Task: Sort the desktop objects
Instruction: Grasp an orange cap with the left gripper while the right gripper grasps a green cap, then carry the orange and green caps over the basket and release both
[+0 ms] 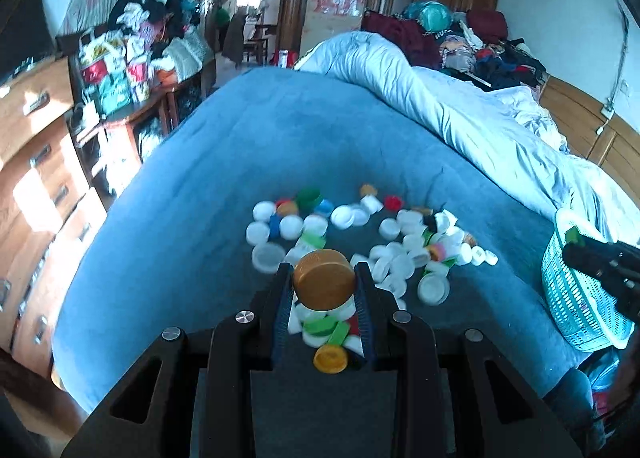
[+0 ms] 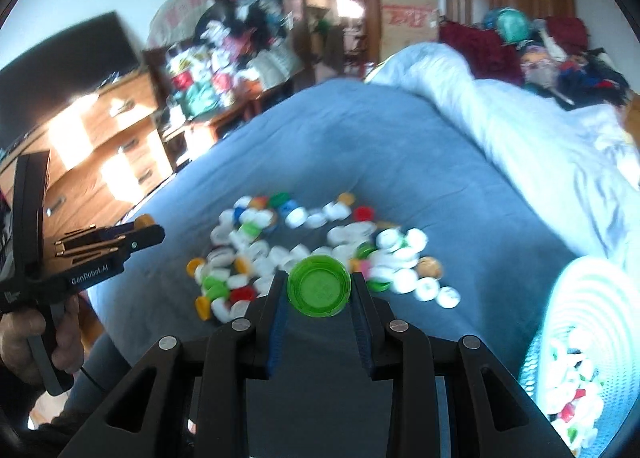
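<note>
Now the left gripper [image 1: 325,282] is clamped on a round amber-gold plastic bottle cap [image 1: 324,284], held above the scattered pile of mostly white plastic caps [image 1: 372,234] on the blue bedspread [image 1: 192,226]. Likewise the right gripper [image 2: 319,292] pinches a round bright-green plastic cap [image 2: 319,291] over the same pile, near the turquoise perforated plastic basket [image 2: 588,322] that already holds caps.

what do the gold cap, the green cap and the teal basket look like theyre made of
Gold cap: probably plastic with a satin metallic coat, going by its soft sheen.
Green cap: glossy, slightly see-through plastic with a moulded ring on its face.
Teal basket: moulded plastic lattice, judging by its regular holes.
</note>
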Motion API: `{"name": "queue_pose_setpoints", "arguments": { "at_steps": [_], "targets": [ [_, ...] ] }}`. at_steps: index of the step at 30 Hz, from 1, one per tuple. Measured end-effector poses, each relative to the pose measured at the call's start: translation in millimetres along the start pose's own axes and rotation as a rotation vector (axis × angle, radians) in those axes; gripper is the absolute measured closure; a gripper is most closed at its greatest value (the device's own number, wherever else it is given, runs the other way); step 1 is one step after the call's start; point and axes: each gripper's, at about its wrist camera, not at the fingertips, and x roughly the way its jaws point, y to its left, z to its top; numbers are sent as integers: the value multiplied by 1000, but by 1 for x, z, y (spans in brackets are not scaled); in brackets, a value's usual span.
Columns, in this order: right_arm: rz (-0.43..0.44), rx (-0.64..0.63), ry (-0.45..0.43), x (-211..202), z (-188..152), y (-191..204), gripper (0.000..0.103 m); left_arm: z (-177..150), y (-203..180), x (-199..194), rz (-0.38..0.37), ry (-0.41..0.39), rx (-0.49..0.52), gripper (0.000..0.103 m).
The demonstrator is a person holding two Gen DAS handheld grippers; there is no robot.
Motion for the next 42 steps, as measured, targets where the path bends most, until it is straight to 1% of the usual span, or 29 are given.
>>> {"name": "queue_pose_setpoints", "arguments": {
  "at_steps": [11,23,34,42],
  "targets": [
    [-97,92,-93,-51,6,-54,70,30,-57,-6,-50,-48,84,78],
    [-182,154,-146,-86,1,-103,70,59,-125,-13,-107,-99,175,78],
    [-258,215,-166,-114,-13,-147,70,67,-182,-6,-158,-87,248,78],
    [-291,258,-170,-128,-26,-172,70,71,-227,-7,-203,-82,303,78]
  ]
}}
